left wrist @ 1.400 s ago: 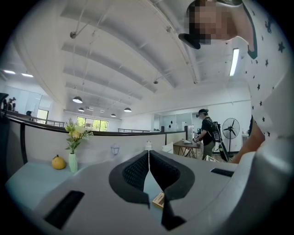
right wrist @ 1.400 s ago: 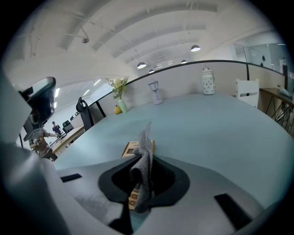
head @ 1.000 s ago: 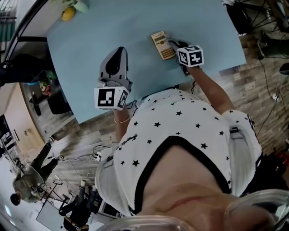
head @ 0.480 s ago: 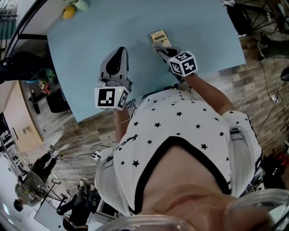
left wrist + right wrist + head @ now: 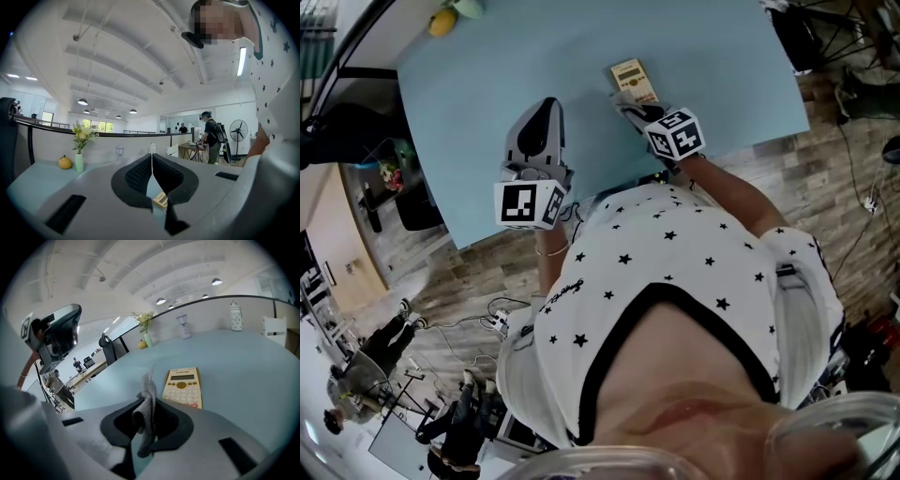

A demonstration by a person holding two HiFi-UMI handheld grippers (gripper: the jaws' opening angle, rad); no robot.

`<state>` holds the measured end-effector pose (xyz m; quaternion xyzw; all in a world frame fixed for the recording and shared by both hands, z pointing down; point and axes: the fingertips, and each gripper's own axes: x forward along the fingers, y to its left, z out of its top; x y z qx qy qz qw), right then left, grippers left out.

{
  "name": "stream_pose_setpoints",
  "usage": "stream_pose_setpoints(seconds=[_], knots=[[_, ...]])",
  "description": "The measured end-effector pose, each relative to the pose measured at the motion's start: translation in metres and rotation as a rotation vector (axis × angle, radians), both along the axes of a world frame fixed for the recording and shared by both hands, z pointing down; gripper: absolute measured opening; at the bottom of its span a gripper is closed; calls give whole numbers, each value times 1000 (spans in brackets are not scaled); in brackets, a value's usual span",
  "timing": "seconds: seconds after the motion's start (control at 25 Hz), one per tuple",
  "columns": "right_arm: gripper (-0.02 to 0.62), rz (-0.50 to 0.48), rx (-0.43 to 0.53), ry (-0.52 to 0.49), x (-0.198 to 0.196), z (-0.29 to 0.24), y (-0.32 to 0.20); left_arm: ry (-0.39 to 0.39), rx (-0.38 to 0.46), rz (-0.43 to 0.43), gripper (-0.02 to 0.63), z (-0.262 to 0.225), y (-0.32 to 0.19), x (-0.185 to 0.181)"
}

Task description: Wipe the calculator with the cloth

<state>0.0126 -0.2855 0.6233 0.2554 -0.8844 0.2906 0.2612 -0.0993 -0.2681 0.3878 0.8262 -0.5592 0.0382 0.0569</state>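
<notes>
Calculator: cream-yellow, flat on the table, keys up, display end away from the person. In the right gripper view it sits just ahead and a little right of the jaws; its near edge is hidden behind the gripper body.
Cloth: small grey rag, bunched, standing up between the right jaws, one corner poking above the tips and a tail hanging below. Contact with the calculator: cannot tell.
Right gripper: jaws clamped on the cloth, tips at the calculator's near end in the head view. Marker cube behind it, toward the person.
Left gripper: jaws closed tip to tip, nothing held. Low over the table, left of the calculator and apart from it, pointing away from the person. A corner of the calculator shows through the gap under the tips. Its marker cube sits at the table's near edge.
Table: light blue top, plain.
Far corner of table: vase with yellow and white flowers; round yellow object just beside it, to the left in the left gripper view.
Ledge beyond table: two small jars and, well apart from each other.
Person: white shirt with black stars fills the lower head view; forearm runs to the right gripper.
Room: standing fan, a person with a backpack at a desk in the background, wood-look floor.
</notes>
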Motion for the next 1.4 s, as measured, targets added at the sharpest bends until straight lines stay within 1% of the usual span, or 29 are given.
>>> stream_pose_setpoints(seconds=[0.12,0.28,0.72,0.96,1.12,1.28,1.4], knots=[[49,11,-1,-6,2,0,-2,-3,-4,-2,29,1,2,0],[49,53,1,-12,10,-2,-10,-6,-6,4,29,1,4,1],[49,184,23,5,54,0,-34,-16,-7,39,29,1,4,15],[49,246,17,5,74,3,-39,-24,-8,60,29,-1,2,25],[49,251,13,13,79,7,-37,-13,-12,59,29,0,4,29],[49,240,19,16,77,8,-38,-21,-10,49,29,-1,7,28],[49,243,60,9,77,2,-41,-18,-8,39,29,-1,9,26]])
